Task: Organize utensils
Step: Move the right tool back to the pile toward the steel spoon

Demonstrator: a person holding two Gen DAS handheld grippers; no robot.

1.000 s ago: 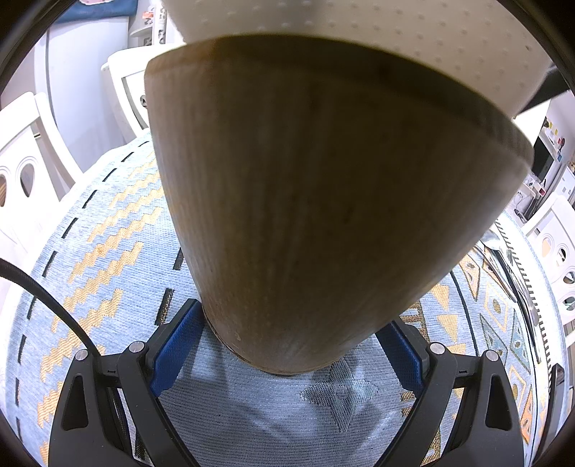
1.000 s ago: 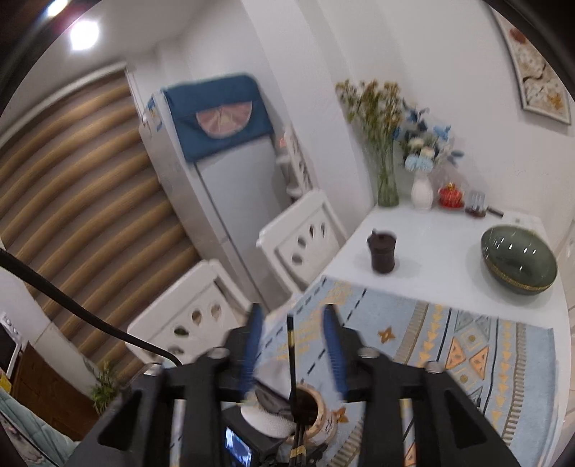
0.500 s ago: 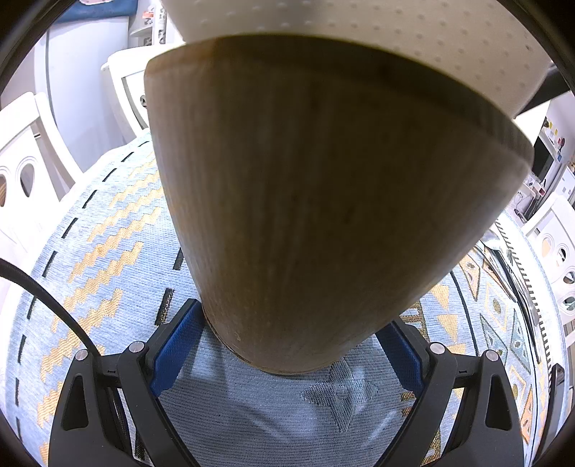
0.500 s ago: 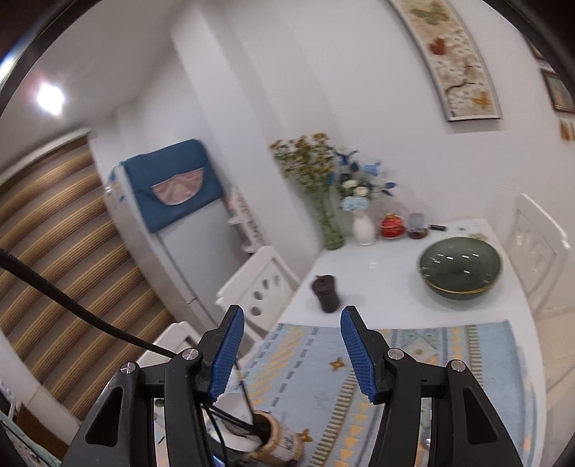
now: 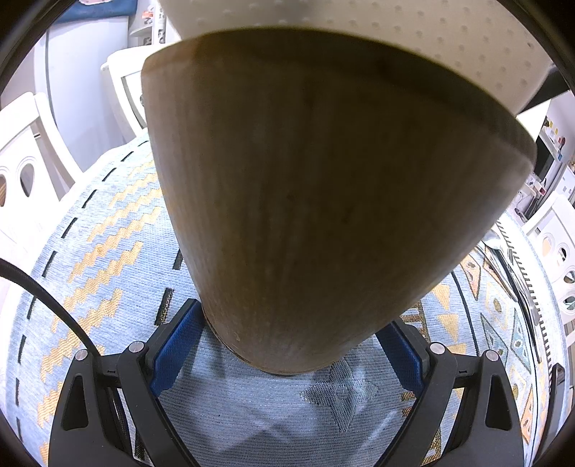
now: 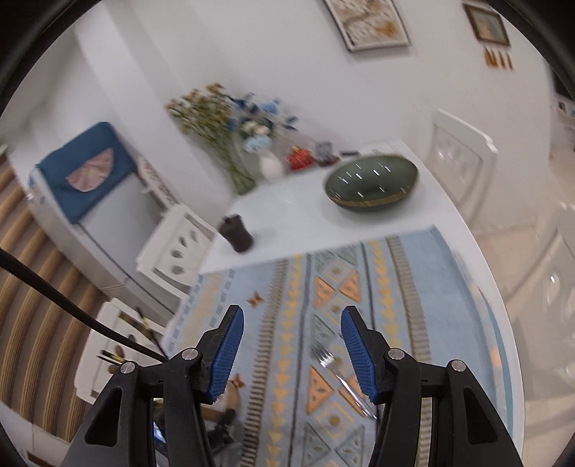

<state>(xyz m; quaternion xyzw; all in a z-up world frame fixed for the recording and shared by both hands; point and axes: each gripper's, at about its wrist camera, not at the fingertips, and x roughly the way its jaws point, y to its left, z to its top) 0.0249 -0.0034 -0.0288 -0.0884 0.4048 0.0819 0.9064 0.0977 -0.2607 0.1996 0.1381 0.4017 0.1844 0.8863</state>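
My left gripper point(image 5: 289, 345) is shut on the base of a tan utensil holder point(image 5: 323, 201), which stands upright on the blue patterned mat point(image 5: 107, 266) and fills most of the left wrist view. Its white dotted upper part point(image 5: 359, 14) runs out of the top of the frame. Metal utensils point(image 5: 510, 262) lie on the mat to its right. My right gripper point(image 6: 291, 352) is open and empty, held above the mat point(image 6: 395, 287). A silver fork point(image 6: 336, 370) lies on the mat just below its fingers. The ends of dark chopsticks point(image 6: 147, 325) show at the lower left.
On the white table point(image 6: 305, 215) beyond the mat stand a dark green bowl point(image 6: 372, 183), a dark cup point(image 6: 237, 233), a vase of flowers point(image 6: 230, 143) and small jars. White chairs point(image 6: 179, 248) stand around the table. A black cable point(image 6: 72, 309) crosses the left.
My right gripper opened, let go of a chopstick over the holder, and swung right and down over the mat towards the fork. My left gripper and the holder have not moved.
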